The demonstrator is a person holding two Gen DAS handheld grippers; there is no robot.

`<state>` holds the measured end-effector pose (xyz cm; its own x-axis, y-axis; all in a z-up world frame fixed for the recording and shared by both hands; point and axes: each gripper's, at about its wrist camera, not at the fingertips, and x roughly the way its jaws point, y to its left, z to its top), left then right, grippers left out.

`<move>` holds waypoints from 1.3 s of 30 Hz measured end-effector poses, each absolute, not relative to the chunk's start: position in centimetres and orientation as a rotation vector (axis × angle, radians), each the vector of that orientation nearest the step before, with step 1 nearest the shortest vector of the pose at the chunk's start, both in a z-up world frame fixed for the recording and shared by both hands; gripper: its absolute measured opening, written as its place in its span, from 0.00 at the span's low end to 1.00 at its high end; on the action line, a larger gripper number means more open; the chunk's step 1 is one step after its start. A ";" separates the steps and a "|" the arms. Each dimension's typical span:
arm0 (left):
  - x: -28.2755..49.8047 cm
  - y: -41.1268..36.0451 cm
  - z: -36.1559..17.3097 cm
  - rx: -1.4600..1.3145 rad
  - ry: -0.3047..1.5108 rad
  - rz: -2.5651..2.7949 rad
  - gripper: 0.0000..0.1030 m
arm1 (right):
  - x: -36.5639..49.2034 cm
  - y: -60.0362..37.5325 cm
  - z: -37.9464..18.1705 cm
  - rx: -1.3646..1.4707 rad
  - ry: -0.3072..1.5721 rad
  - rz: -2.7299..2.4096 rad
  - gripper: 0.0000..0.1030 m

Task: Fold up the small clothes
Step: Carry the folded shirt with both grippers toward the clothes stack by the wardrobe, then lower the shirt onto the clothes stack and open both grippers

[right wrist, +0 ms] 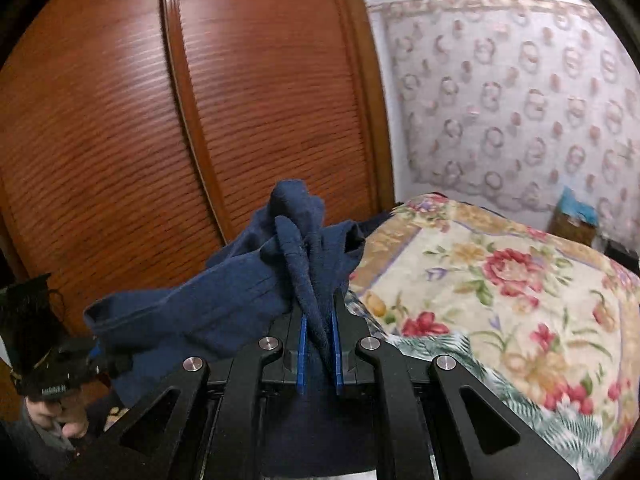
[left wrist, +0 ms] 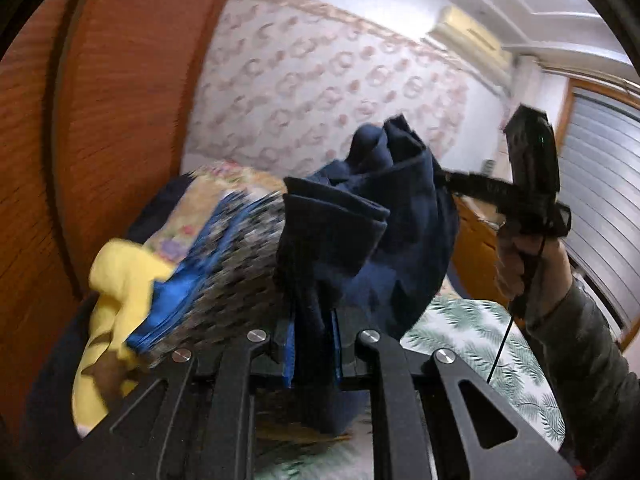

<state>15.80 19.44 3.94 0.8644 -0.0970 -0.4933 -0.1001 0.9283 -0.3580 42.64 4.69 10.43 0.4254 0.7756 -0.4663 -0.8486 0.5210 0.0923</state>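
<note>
A navy blue garment (left wrist: 372, 236) hangs in the air, stretched between my two grippers. My left gripper (left wrist: 312, 344) is shut on one bunched edge of it, with the blue pads (left wrist: 289, 356) pressing the cloth. My right gripper (right wrist: 319, 344) is shut on another bunched edge of the same garment (right wrist: 224, 300). In the left wrist view the right gripper (left wrist: 444, 178) reaches the cloth from the right. In the right wrist view the left gripper (right wrist: 96, 356) shows at the lower left, holding the far end.
A pile of other clothes lies behind, with a yellow piece (left wrist: 116, 288) and a blue patterned piece (left wrist: 224, 264). A floral blanket (right wrist: 500, 280) covers the bed, over a leaf-print sheet (left wrist: 480, 340). A wooden wardrobe (right wrist: 160, 120) stands at the left.
</note>
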 end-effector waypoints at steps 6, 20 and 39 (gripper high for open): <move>15.5 21.7 0.1 -0.438 0.579 0.061 0.14 | 47.6 13.0 6.4 -0.270 0.537 1.034 0.08; 13.9 20.2 -0.4 -0.287 0.549 0.203 0.51 | 52.4 15.7 3.0 -0.284 0.477 0.887 0.43; 16.8 19.9 -3.1 -0.174 0.661 0.285 0.74 | 57.4 19.7 -2.5 -0.341 0.574 0.936 0.43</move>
